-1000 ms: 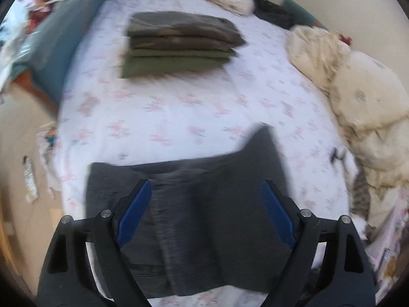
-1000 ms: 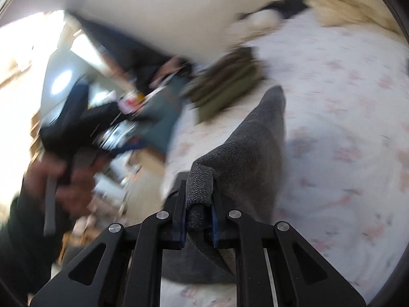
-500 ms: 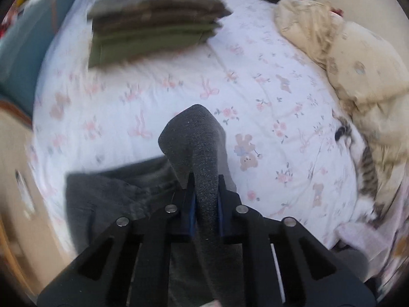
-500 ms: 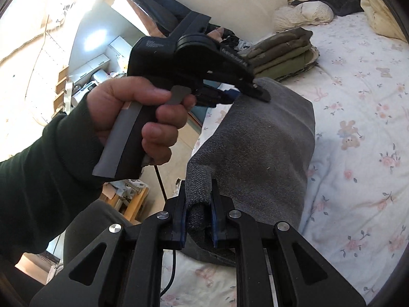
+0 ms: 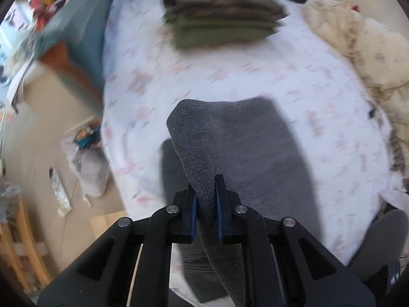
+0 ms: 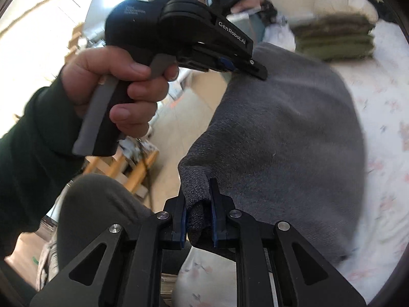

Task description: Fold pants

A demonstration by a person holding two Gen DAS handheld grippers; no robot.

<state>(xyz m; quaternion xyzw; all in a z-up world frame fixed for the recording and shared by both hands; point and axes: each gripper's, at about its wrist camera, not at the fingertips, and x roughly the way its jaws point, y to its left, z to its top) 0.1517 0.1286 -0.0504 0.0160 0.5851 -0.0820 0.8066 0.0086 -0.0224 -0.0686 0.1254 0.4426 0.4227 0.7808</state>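
We have both tongs clamped on the grey pants (image 5: 242,138): left tongs (image 5: 206,204), right tongs (image 6: 198,212). The cloth hangs over the bed (image 5: 204,71).

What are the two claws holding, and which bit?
Both hold the gray pants: left claw and right claw each pinch a bunched edge of the fabric.

blurred: folded stack (image 5: 219,23), bedsheet (image 5: 255,76) | cut off: pants (image 5: 242,158) lower end

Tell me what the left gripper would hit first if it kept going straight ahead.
Probably the bedsheet, just beyond the gray pants that the left gripper is clamped on; the folded green stack lies farther on. Depth is unclear.
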